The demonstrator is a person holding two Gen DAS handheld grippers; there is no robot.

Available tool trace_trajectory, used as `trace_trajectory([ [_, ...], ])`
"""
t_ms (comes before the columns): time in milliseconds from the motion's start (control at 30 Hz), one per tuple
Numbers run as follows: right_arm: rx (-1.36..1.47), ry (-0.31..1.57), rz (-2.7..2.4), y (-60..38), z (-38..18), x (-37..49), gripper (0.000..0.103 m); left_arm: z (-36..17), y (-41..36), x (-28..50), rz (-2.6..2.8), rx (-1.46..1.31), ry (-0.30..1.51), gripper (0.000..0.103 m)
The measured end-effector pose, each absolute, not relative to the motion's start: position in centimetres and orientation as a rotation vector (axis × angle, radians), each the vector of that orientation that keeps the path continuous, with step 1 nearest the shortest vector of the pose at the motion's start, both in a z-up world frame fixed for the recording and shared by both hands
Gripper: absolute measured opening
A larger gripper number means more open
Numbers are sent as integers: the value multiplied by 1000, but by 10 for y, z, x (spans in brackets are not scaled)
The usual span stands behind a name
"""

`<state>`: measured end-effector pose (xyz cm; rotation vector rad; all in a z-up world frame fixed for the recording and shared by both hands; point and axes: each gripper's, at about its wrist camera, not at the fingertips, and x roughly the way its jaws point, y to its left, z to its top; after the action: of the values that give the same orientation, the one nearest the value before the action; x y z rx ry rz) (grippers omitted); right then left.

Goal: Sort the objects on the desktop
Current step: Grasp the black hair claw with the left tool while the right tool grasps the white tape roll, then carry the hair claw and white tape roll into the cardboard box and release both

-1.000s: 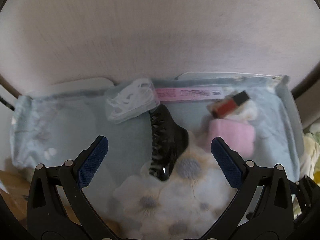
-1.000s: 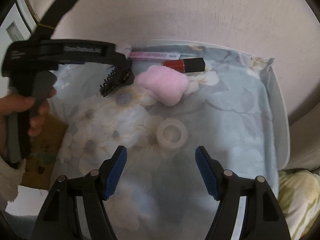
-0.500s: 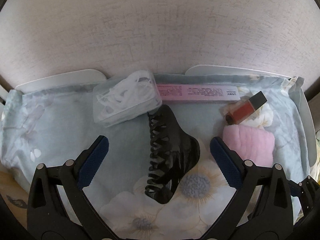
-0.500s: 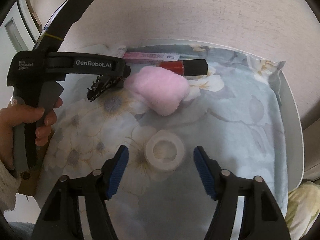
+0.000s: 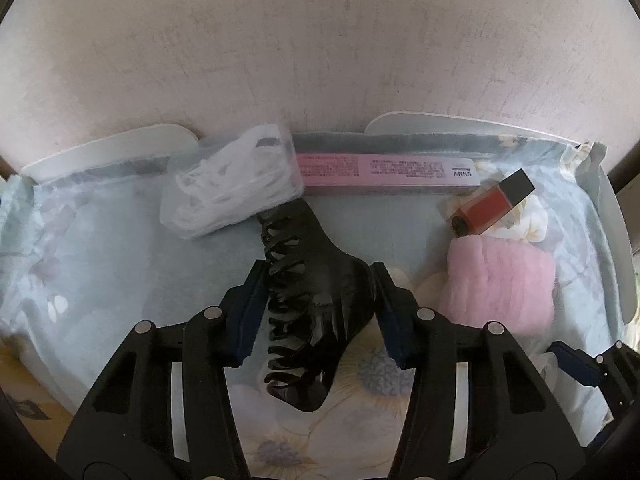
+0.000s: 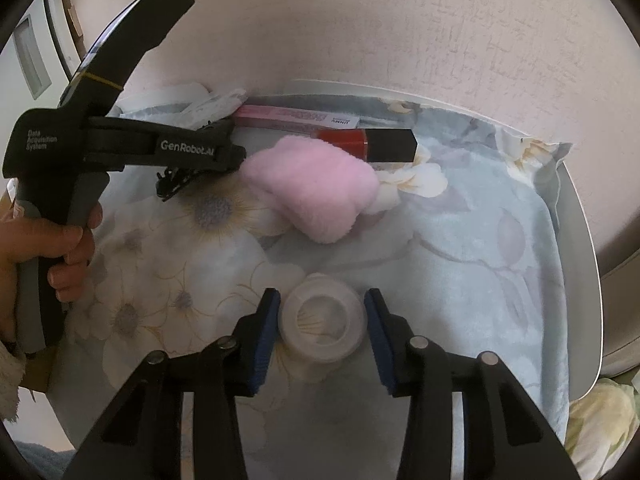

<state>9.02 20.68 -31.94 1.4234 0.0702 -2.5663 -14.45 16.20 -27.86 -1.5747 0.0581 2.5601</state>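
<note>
Floral blue cloth (image 5: 100,264) covers the whole tray (image 6: 580,280), and everything to be sorted lies on it. Biggest item ahead of the left gripper (image 5: 318,312) is the long pink box (image 5: 384,174) along the far edge, with a bag of white cord (image 5: 232,192) to its left. Off to the right sit a pink fluffy pad (image 5: 500,284) and, just beyond it, a red lip gloss tube (image 5: 494,204).

The black hair claw (image 5: 312,304) is right between the left gripper's jaws, which have just been closing; the pads look pressed against its sides, teeth side on the left, smooth back on the right. The right gripper (image 6: 322,332) has been closing too, around the clear tape roll (image 6: 322,324) straight in front of it; the pads sit just beside the roll and I can't tell if they touch yet.

My take: squeeze the claw firmly but not too hard, since glossy plastic could slip or spring open. For the roll, finish closing evenly and lift straight so the cloth doesn't drag.

Only the right view shows the hand (image 6: 60,248) holding the left tool and the tape roll. Only the left view shows the claw's full shape and the cord bag clearly.
</note>
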Motion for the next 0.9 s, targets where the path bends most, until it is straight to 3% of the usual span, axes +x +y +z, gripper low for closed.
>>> trace_trajectory([
  [533, 1418, 23, -2613, 212, -300, 99, 40, -247, 178, -126, 2488, -1508, 57, 45],
  [900, 1426, -9, -2632, 213, -246, 108, 40, -166, 174, -103, 2457, -1437, 92, 45],
])
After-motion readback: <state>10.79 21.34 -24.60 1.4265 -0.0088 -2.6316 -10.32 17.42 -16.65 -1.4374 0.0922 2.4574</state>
